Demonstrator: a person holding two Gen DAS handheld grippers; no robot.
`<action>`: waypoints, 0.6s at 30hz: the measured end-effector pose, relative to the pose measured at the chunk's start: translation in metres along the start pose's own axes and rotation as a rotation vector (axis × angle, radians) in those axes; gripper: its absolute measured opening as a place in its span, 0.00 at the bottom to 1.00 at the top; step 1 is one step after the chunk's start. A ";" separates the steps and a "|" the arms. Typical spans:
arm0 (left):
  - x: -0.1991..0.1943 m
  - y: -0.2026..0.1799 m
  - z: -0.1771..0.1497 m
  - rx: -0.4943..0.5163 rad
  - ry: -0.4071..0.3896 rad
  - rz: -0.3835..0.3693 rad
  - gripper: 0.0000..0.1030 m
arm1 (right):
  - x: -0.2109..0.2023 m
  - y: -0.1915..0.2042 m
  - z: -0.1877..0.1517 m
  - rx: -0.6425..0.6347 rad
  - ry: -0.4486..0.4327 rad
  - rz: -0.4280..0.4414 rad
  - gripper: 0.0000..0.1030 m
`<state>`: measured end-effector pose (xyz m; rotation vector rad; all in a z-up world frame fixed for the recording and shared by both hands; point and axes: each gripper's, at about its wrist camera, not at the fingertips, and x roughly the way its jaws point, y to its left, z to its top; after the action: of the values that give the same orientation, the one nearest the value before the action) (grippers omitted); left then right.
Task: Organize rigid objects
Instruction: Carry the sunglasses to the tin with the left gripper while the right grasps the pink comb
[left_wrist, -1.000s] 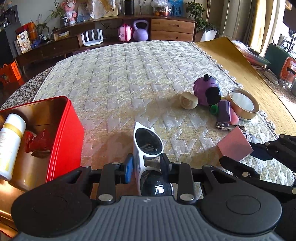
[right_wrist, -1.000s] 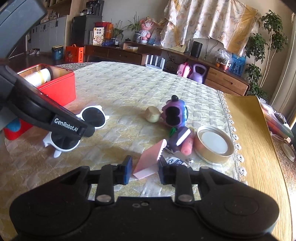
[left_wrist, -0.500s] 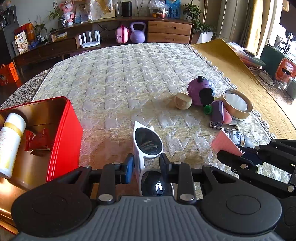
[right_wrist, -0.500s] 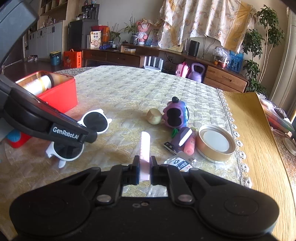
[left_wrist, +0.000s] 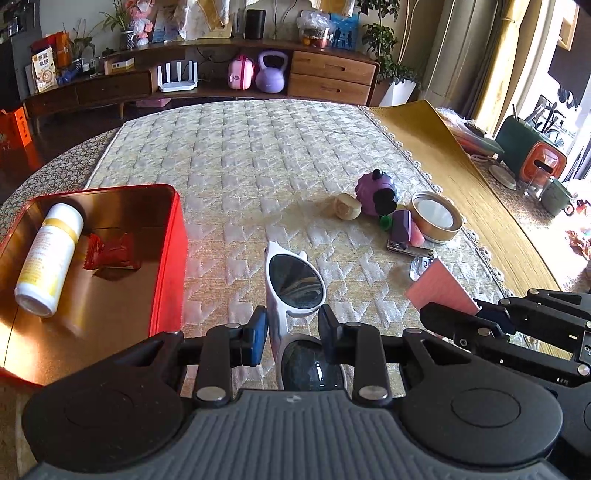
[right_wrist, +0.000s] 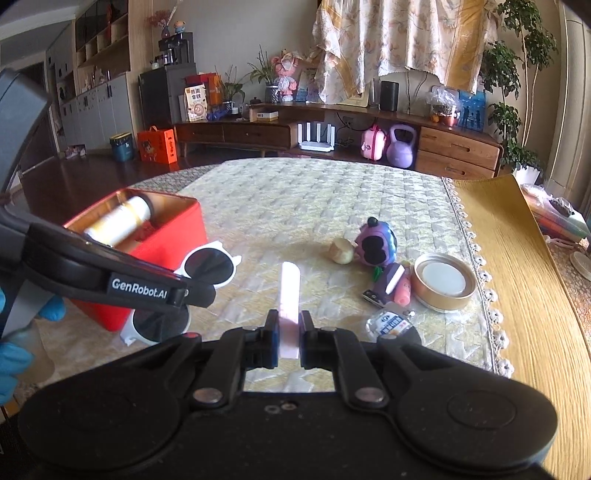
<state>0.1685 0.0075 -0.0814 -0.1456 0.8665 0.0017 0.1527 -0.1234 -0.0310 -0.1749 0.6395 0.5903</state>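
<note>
White sunglasses (left_wrist: 295, 280) with dark lenses hang above the quilted table cover, and my left gripper (left_wrist: 291, 328) is shut on their bridge. In the right wrist view the same sunglasses (right_wrist: 210, 266) stick out past the left gripper's arm (right_wrist: 147, 291). My right gripper (right_wrist: 288, 332) is shut on a thin pink card (right_wrist: 289, 291), held edge-on and clear of the cloth. The pink card (left_wrist: 441, 286) also shows at the right of the left wrist view. A red tin box (left_wrist: 168, 258) stands open at the left, with a white bottle (left_wrist: 50, 251) and a red packet (left_wrist: 110, 253) inside.
A cluster lies at the right: a purple toy (left_wrist: 376, 192), a cream ball (left_wrist: 348, 206), a round gold tin (left_wrist: 436, 218), a purple block (left_wrist: 400, 225), a nail clipper (left_wrist: 410, 248) and a small sachet (right_wrist: 391, 323). A yellow mat (right_wrist: 517, 258) covers the table's right side.
The right gripper closed on the pink card, turned it edge-on and lifted it. The left gripper rose with the sunglasses, and the red box now shows more of its inside.
</note>
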 end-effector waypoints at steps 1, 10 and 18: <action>-0.006 0.002 -0.001 -0.002 -0.005 -0.001 0.28 | -0.002 0.003 0.002 0.004 -0.003 0.007 0.09; -0.051 0.036 0.003 -0.035 -0.059 0.012 0.28 | -0.014 0.041 0.027 -0.018 -0.028 0.071 0.09; -0.069 0.077 0.012 -0.048 -0.099 0.069 0.28 | -0.003 0.077 0.048 -0.051 -0.031 0.119 0.09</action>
<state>0.1286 0.0889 -0.0310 -0.1595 0.7728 0.0942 0.1314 -0.0458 0.0112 -0.1766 0.6082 0.7229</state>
